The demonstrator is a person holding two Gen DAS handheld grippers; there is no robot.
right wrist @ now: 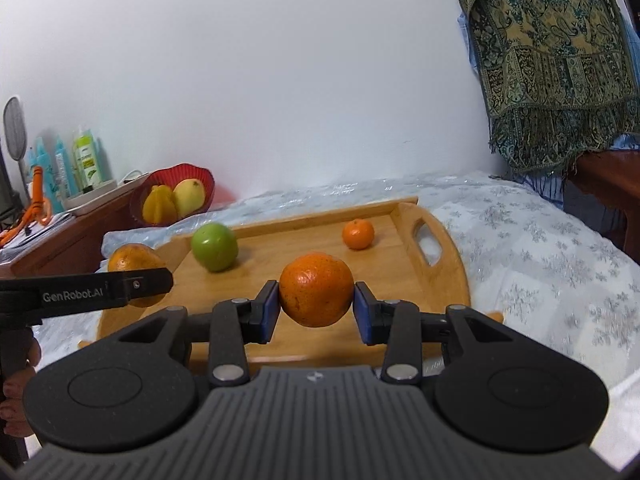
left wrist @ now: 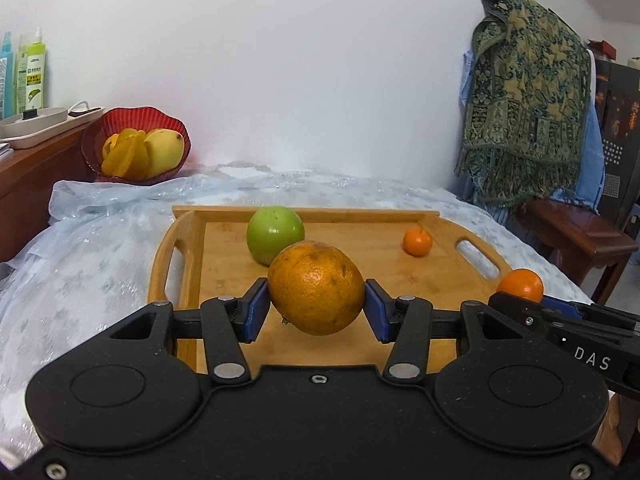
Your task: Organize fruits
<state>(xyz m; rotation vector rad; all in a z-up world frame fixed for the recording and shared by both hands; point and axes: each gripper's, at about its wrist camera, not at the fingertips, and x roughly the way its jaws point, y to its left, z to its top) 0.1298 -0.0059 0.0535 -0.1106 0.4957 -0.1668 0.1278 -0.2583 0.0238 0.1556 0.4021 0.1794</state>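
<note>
My left gripper (left wrist: 316,306) is shut on a large dull orange (left wrist: 316,287), held above the wooden tray (left wrist: 192,224). My right gripper (right wrist: 315,306) is shut on a brighter, smaller orange (right wrist: 316,289), also raised over the tray (right wrist: 448,264). On the tray lie a green apple (left wrist: 275,234) (right wrist: 214,246) and a small mandarin (left wrist: 417,241) (right wrist: 358,233). The right gripper and its orange (left wrist: 520,285) show at the right edge of the left wrist view. The left gripper, with the large orange (right wrist: 134,260), enters the right wrist view from the left.
A red bowl (left wrist: 120,120) (right wrist: 184,172) with a mango and yellow fruit stands at the back left beside a wooden cabinet (left wrist: 32,176) carrying bottles. The tray rests on a pale patterned cloth (right wrist: 540,248). A patterned shawl (left wrist: 528,92) hangs over furniture at the right.
</note>
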